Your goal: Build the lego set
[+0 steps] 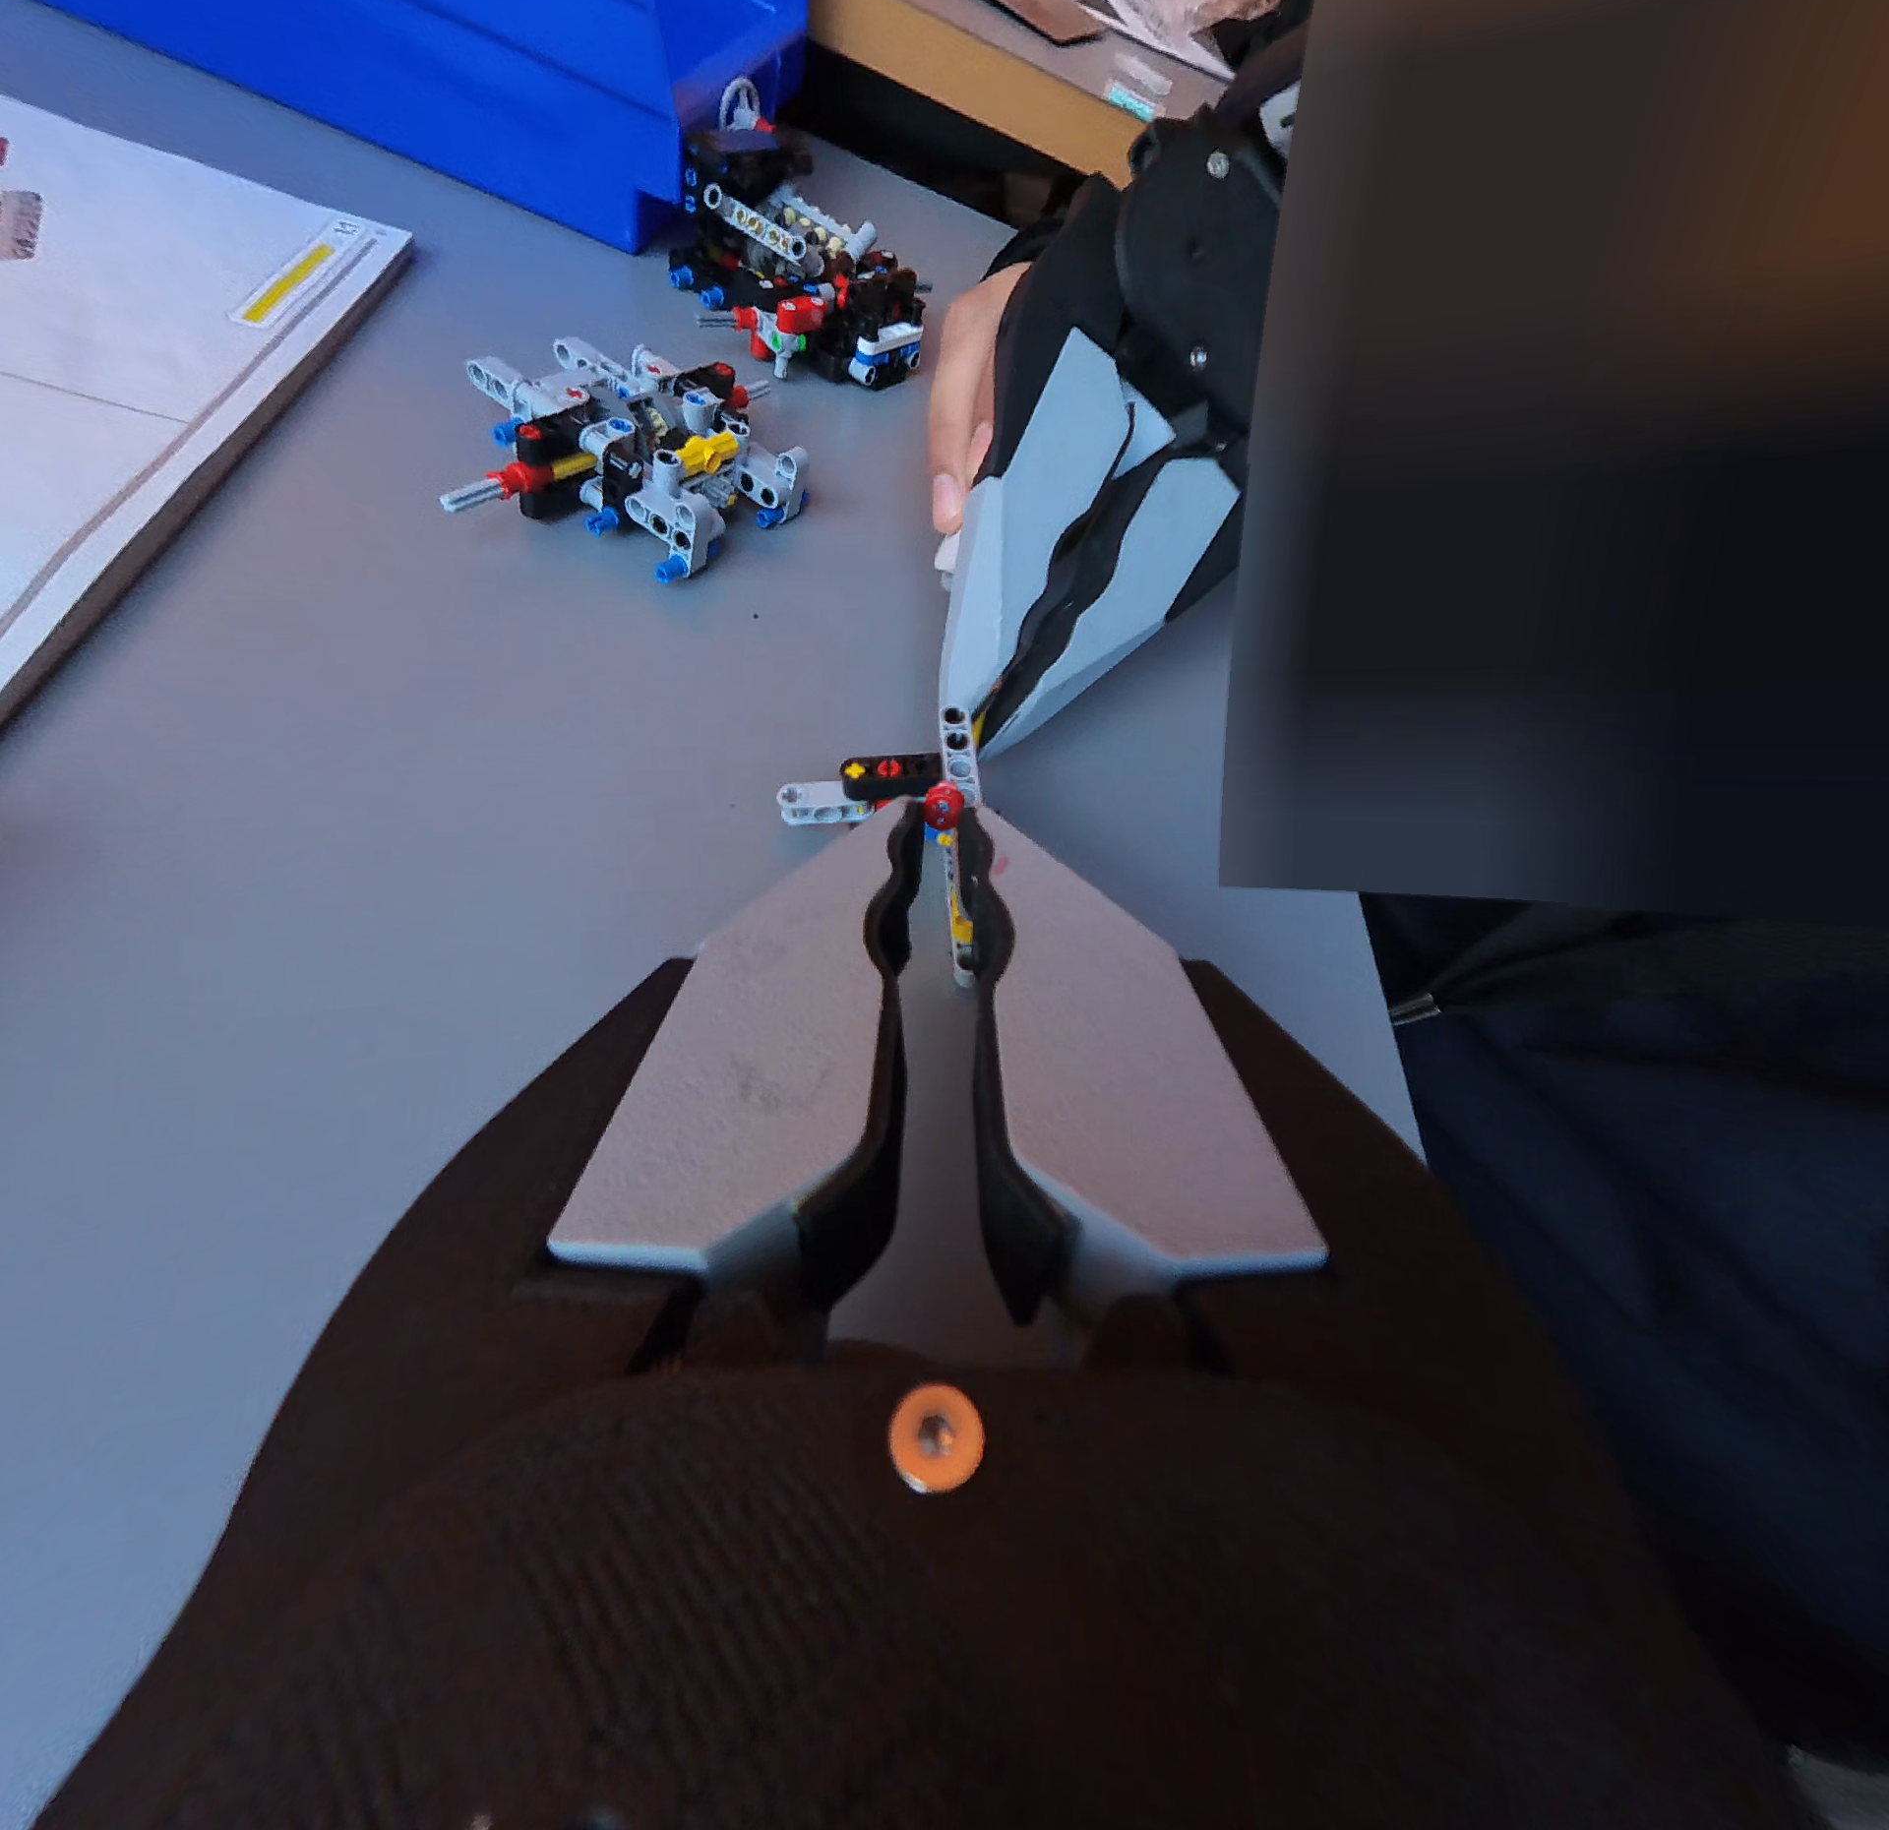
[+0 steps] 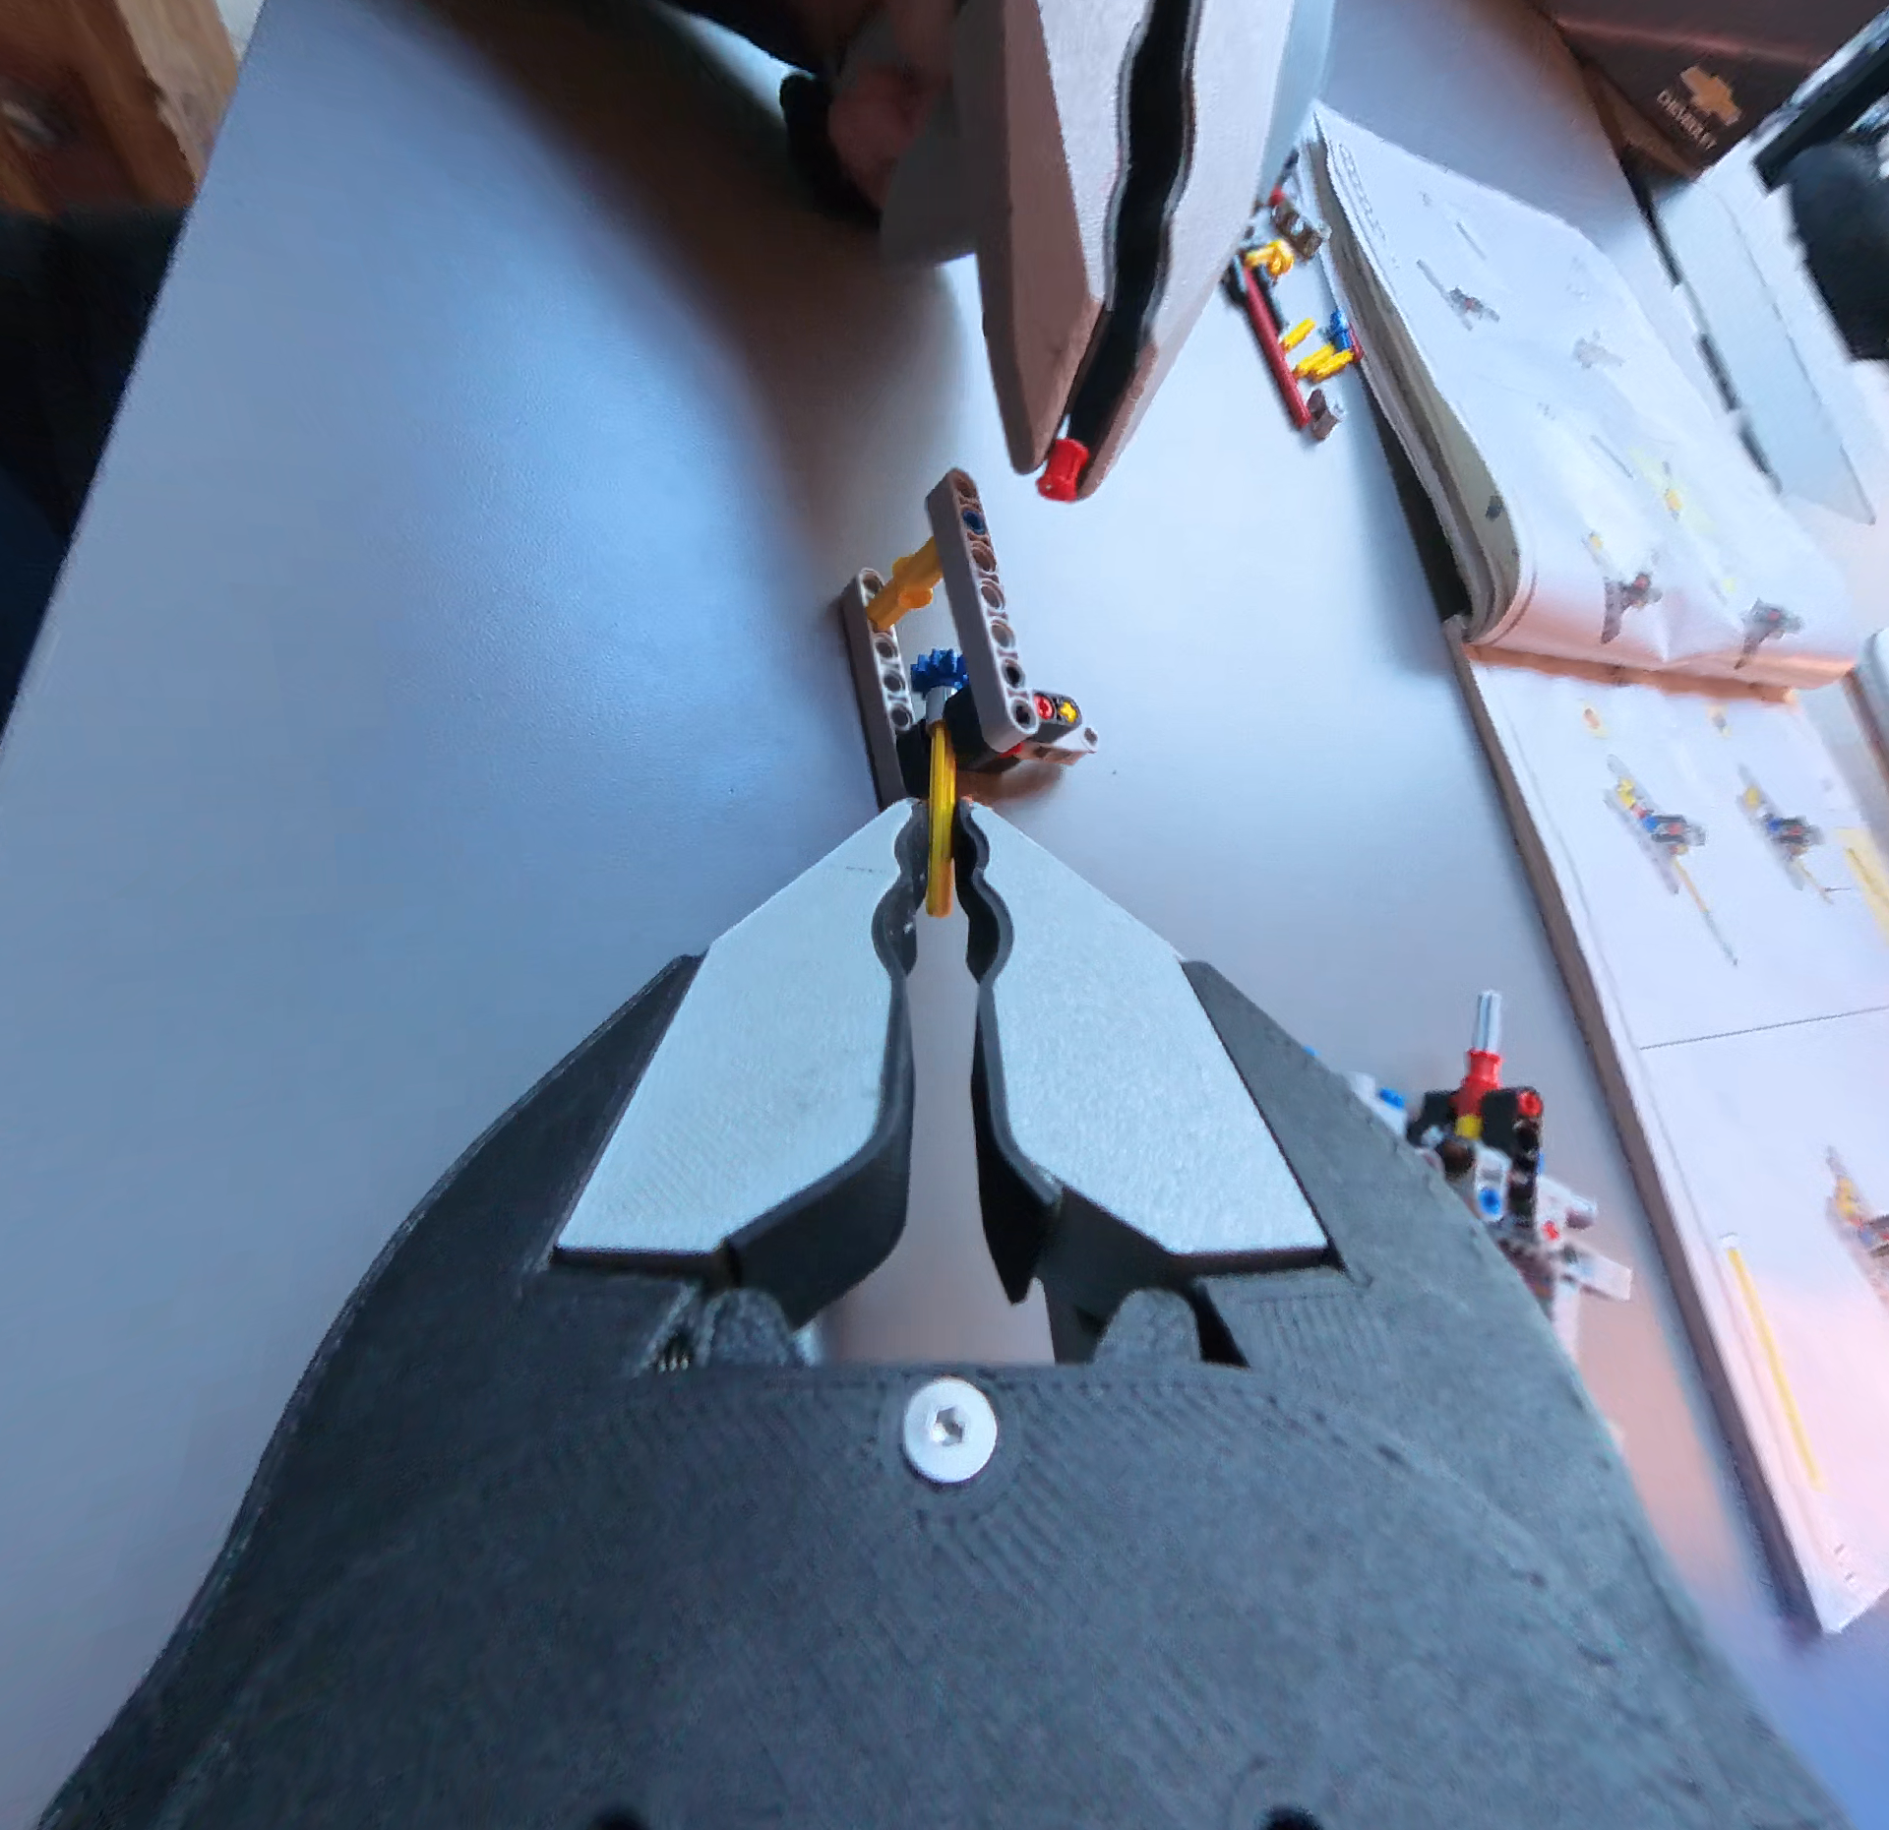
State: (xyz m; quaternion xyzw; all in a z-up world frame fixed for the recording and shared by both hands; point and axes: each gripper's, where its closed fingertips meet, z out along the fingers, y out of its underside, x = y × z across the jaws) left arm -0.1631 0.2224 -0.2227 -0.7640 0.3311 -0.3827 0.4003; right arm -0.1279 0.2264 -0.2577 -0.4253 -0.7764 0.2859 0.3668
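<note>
— Well, what worries you here?

— The right gripper (image 2: 938, 822) is nearly closed, and its pads nip a thin yellow ring (image 2: 938, 861) seen edge-on. The ring's far end reaches the small build (image 2: 971, 636) beside the blue gear (image 2: 932, 672); whether it is hooked there I cannot tell. It looks stretchy, so I'd judge that a pull could slip it out of the wavy black pads, or drag the light build across the smooth grey bench (image 2: 511, 554).

— And the other?

— The left gripper (image 1: 940, 822) is closed down on a small red pin (image 1: 941, 806), gripped only at the very tips. It is round, hard, glossy plastic, and in so shallow a pinch it may squirt out and roll.

— Where's the build?

— Lying on the bench, close to the edge on the person's side, between the two sets of tips. It has pale grey beams with rows of round holes, a yellow cross-shaped connector (image 2: 905, 585) and a black block. All of it is rigid, slick plastic, and nothing pins it down.

— Anything near?

— Two bigger builds (image 1: 634, 462) sit toward the far edge by a blue bin (image 1: 460, 64). An open booklet (image 1: 153, 350) of matte paper lies well apart. A dropped pin could vanish among them.
</note>
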